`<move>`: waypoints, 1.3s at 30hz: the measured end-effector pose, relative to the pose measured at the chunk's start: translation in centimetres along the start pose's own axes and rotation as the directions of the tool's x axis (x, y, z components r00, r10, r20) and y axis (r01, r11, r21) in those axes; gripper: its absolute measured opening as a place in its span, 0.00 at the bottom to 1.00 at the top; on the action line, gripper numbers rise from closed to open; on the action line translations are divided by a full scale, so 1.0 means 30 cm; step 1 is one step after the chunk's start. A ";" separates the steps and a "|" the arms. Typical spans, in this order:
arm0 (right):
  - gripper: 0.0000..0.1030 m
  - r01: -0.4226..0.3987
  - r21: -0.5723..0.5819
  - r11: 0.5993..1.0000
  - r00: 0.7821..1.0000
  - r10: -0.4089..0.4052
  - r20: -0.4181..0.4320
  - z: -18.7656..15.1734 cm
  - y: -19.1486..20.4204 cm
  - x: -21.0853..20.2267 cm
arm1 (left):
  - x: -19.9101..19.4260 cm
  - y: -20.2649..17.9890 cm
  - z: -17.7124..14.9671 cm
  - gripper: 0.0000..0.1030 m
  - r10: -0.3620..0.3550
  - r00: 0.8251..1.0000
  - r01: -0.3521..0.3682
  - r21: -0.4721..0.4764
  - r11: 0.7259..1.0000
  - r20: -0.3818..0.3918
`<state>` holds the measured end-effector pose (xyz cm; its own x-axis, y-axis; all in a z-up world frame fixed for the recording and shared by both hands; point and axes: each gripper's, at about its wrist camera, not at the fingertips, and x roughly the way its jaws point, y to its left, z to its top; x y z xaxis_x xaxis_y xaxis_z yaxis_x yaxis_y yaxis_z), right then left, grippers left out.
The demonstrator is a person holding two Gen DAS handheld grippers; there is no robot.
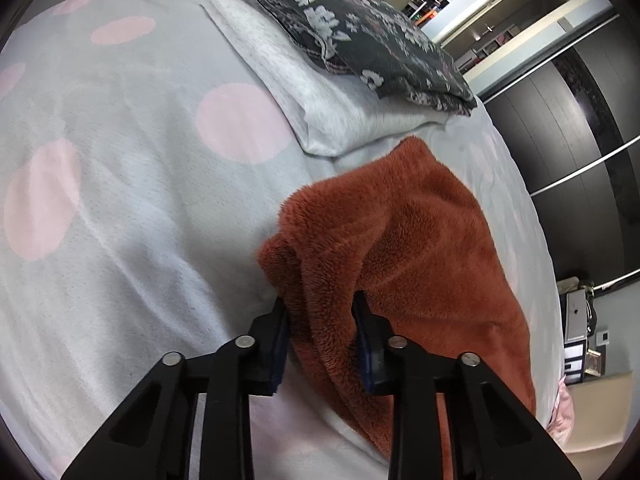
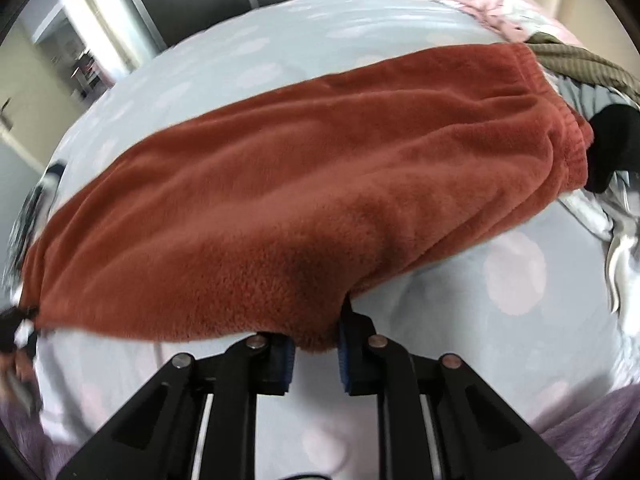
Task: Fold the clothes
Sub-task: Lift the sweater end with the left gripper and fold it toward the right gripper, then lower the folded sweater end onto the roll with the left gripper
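My left tool [image 1: 320,312] pinches a bunched edge of the rust fleece garment [image 1: 400,248]; right tool [image 2: 316,344] pinches its near hem, rest draped across the bed [image 2: 440,320]. Risks: thick pile could slip from the pads if I lift unevenly, and a dragged end could snag the unfolded pile [image 2: 608,140]. Bed w/ grey, pink-dotted sheet; folded stack [image 1: 352,52] sits further back, dark wardrobe [image 1: 560,140] beyond.
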<state>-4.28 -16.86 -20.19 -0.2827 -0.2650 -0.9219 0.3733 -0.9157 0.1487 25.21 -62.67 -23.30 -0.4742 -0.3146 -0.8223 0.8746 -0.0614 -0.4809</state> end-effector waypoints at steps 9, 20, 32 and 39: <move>0.23 -0.073 0.069 0.995 0.988 0.082 -0.132 -0.085 -0.091 0.106 | -0.032 0.005 -0.007 0.21 0.025 0.999 -0.026 0.025 0.999 0.023; 0.23 -0.023 0.100 0.995 0.998 0.028 -0.048 -0.086 -0.193 -0.049 | -0.171 -0.019 -0.007 0.18 -0.172 0.978 0.167 0.052 0.985 0.117; 0.23 0.011 -0.041 0.999 0.976 -0.001 0.219 0.109 -0.186 -0.050 | -0.460 -0.508 -0.171 0.18 -0.454 0.870 0.331 0.450 0.829 0.195; 0.23 -0.097 0.045 0.994 0.978 0.087 0.189 0.122 -0.280 -0.005 | -0.515 -0.858 -0.482 0.18 -0.502 0.860 0.311 0.687 0.657 0.091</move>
<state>-10.60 -10.22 -19.99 -0.4113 -0.3962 -0.8209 0.3587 -0.8983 0.2538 8.58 -42.51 -2.62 -0.8377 -0.3257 -0.4384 0.4965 -0.7886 -0.3628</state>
